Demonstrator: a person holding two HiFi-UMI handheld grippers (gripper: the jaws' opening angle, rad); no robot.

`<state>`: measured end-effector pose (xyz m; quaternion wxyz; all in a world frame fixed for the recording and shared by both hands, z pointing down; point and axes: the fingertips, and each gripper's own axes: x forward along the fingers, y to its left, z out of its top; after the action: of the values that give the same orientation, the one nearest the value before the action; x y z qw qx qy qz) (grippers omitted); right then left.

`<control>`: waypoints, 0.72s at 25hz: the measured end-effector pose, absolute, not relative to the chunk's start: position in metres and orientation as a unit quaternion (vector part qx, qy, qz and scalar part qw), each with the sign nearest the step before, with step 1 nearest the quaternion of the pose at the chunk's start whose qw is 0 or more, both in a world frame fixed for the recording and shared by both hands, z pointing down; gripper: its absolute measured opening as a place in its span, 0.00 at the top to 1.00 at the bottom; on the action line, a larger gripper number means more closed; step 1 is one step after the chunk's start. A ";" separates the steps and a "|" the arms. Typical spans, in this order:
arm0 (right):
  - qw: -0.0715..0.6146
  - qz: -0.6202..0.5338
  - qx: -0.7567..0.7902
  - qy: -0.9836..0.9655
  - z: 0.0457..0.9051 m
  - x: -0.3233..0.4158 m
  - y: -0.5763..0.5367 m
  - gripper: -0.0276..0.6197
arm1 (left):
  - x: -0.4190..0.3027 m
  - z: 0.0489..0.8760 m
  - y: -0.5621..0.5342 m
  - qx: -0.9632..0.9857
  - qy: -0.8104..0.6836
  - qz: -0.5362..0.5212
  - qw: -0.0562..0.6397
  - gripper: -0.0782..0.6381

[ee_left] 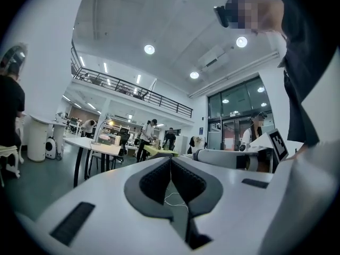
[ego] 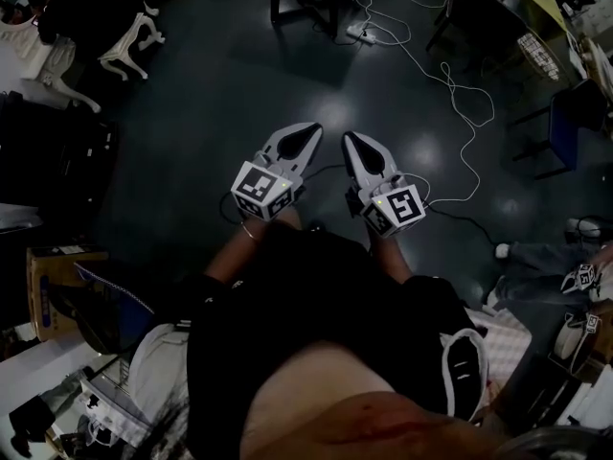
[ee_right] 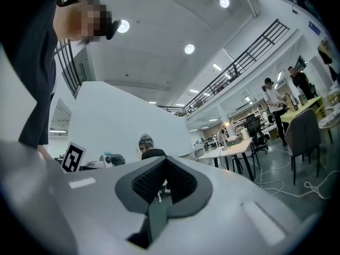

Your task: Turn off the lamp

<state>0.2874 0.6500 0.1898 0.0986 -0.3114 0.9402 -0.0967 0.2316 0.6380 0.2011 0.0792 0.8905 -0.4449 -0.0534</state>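
My left gripper (ego: 308, 132) and right gripper (ego: 351, 142) are held side by side in front of the person's body, above a dark floor. Both point level, with jaws together and nothing between them. In the left gripper view the left gripper (ee_left: 171, 161) faces a far white table (ee_left: 95, 145) with a small lit lamp (ee_left: 110, 122) on it. The right gripper view shows the right gripper (ee_right: 166, 161) and the same lit lamp (ee_right: 226, 124) on a distant table (ee_right: 234, 147). The lamp is far from both grippers and does not appear in the head view.
A white cable (ego: 460, 113) snakes over the floor from a power strip (ego: 359, 33) ahead. A white chair (ego: 124, 46) stands at the left, a blue chair (ego: 565, 123) at the right. Several people (ee_left: 146, 137) stand at distant tables.
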 end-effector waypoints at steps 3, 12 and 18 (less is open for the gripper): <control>0.104 -0.101 -0.315 0.938 0.188 0.288 0.642 0.96 | 0.231 0.203 0.630 0.891 -0.444 -0.046 0.085 0.88; 0.105 -0.098 -0.336 0.931 0.192 0.271 0.601 0.96 | 0.216 0.209 0.588 0.900 -0.423 -0.048 0.096 0.88; 0.093 -0.106 -0.344 0.928 0.203 0.253 0.566 0.96 | 0.198 0.214 0.549 0.901 -0.420 -0.047 0.099 0.88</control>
<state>0.2534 0.5658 0.2025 0.0932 -0.3441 0.9282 -0.1062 0.1978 0.5487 0.2144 0.0993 0.9007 -0.4202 -0.0470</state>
